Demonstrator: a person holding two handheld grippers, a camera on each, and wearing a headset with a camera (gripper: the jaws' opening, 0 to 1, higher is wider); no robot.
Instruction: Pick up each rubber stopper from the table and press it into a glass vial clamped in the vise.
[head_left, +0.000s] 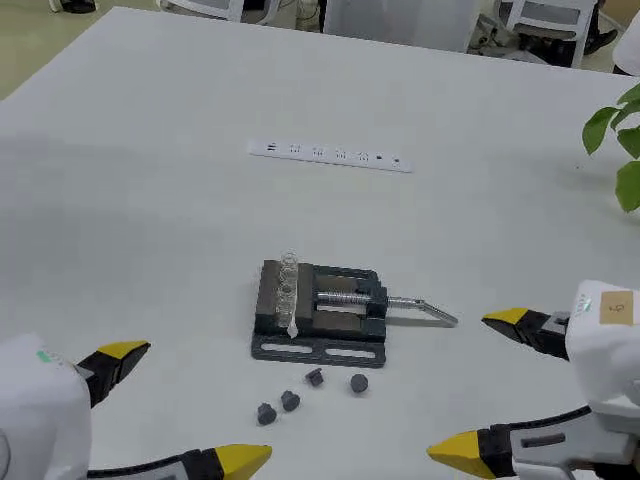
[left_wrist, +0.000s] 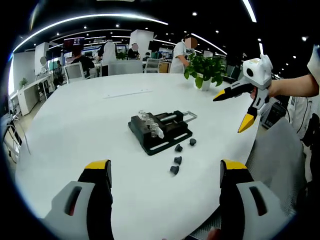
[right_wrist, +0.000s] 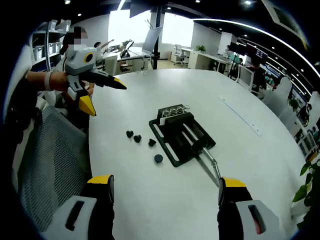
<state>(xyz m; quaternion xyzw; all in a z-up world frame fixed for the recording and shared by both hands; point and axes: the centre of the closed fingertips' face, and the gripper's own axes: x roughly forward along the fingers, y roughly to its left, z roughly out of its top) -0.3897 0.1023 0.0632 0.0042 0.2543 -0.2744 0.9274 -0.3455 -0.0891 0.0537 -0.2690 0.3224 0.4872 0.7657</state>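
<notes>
In the vise (head_left: 345, 322), vials (head_left: 289, 288) upright, stoppers (head_left: 290, 401) loose nearby

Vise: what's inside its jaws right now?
A row of clear glass vials stands clamped in the vise. Their bases are hidden by the jaws. Four rubber stoppers lie loose in front.

Power strip (head_left: 330, 156) lies flat, far centre. Plant (head_left: 622, 140) at right edge, partly cropped. Chairs (head_left: 400, 20) line far side. People (left_wrist: 180, 55) stand beyond.
</notes>
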